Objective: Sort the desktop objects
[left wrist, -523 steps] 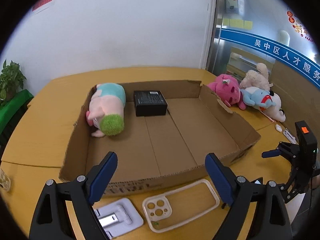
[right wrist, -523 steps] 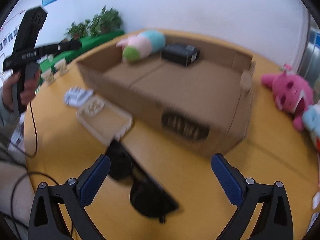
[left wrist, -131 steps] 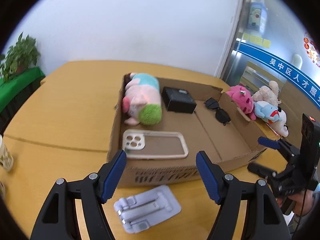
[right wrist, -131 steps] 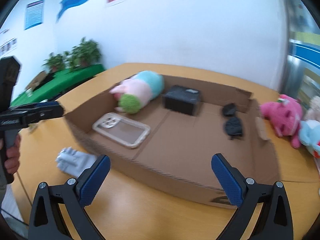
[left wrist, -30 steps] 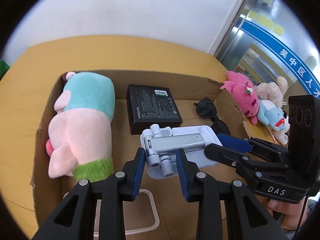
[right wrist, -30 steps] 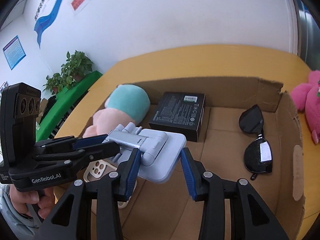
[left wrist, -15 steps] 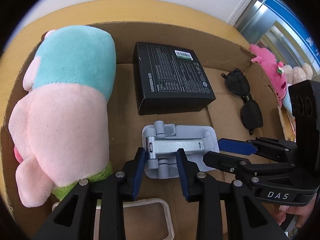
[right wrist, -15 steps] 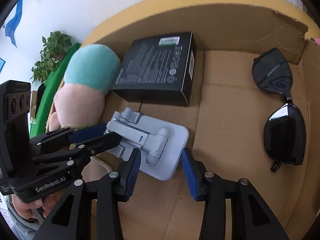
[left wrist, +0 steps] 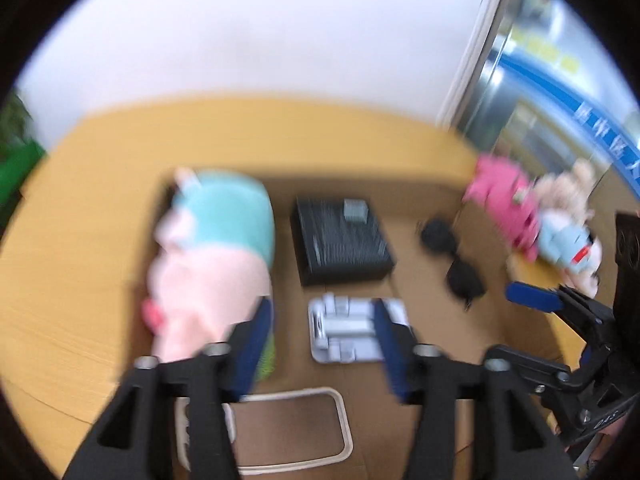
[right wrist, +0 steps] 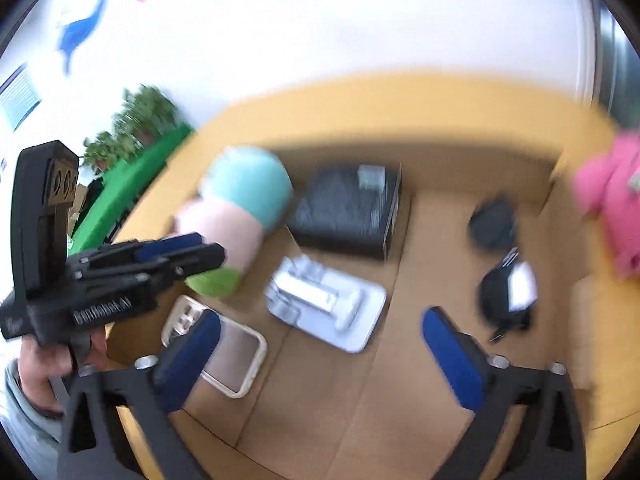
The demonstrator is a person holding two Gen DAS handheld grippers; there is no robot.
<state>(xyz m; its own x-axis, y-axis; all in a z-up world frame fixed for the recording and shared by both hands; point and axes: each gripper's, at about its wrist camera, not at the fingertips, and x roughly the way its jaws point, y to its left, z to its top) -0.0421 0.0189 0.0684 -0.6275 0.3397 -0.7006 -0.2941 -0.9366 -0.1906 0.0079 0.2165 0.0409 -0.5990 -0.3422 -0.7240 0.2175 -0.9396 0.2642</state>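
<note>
The grey phone stand [left wrist: 352,334] [right wrist: 326,304] lies flat on the floor of the cardboard box [left wrist: 404,432] [right wrist: 352,408], just in front of the black box [left wrist: 340,244] [right wrist: 348,212]. My left gripper [left wrist: 324,344] is open above the stand and holds nothing. My right gripper [right wrist: 320,352] is open wide above the box floor, empty. The pink and teal plush [left wrist: 212,260] [right wrist: 240,208], the clear phone case [left wrist: 288,428] [right wrist: 216,348] and the black sunglasses [left wrist: 452,256] [right wrist: 500,264] lie in the box too. Both views are blurred.
Pink, beige and blue plush toys [left wrist: 536,216] sit on the yellow table [left wrist: 60,280] right of the box. A green plant [right wrist: 136,124] stands at the far left. Each gripper shows in the other's view, the right one [left wrist: 560,328] and the left one [right wrist: 120,264].
Both grippers have let go of the phone stand, opened and pulled up and back from it. The stand now rests on the box floor.
</note>
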